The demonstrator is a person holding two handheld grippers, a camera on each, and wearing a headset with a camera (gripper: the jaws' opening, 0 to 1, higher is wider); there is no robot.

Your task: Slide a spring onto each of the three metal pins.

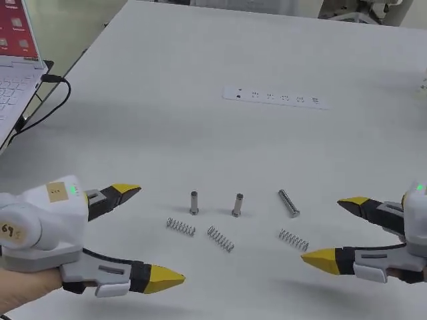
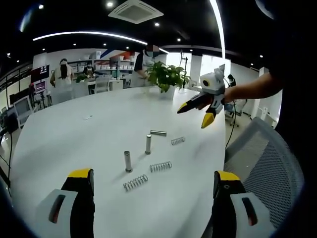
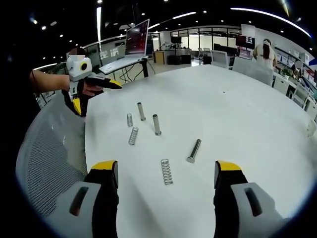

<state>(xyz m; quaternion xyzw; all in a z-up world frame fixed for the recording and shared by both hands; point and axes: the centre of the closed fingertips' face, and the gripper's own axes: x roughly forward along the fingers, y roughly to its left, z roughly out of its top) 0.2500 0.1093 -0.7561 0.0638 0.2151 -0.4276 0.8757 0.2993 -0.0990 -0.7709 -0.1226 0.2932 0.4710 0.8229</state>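
Head view: both grippers are wide open w/ nothing held, left gripper (image 1: 159,233) near-left, right gripper (image 1: 322,230) near-right, over the white counter (image 1: 200,133). Between them the left pin (image 1: 194,202) and mid pin (image 1: 237,205) stand upright, close together; the third pin (image 1: 288,203) lies flat to their right. Just in front lie the left spring (image 1: 181,227), mid spring (image 1: 220,238) and right spring (image 1: 293,240), none on a pin yet. Left gripper view: jaws apart, left spring (image 2: 135,182) nearest ahead, left pin (image 2: 128,161) just beyond. Right gripper view: jaws apart, right spring (image 3: 167,171) straight ahead, third pin (image 3: 193,150) beside it. Handling, as a guess: springs are light, thin-wire, squashy, apt to roll or flick away, so pinch gently across the coils approx mid-length, leaving one end free. Pins look stiff, smooth, prob. slippery; the upright ones may tip, so steady them by the shank.
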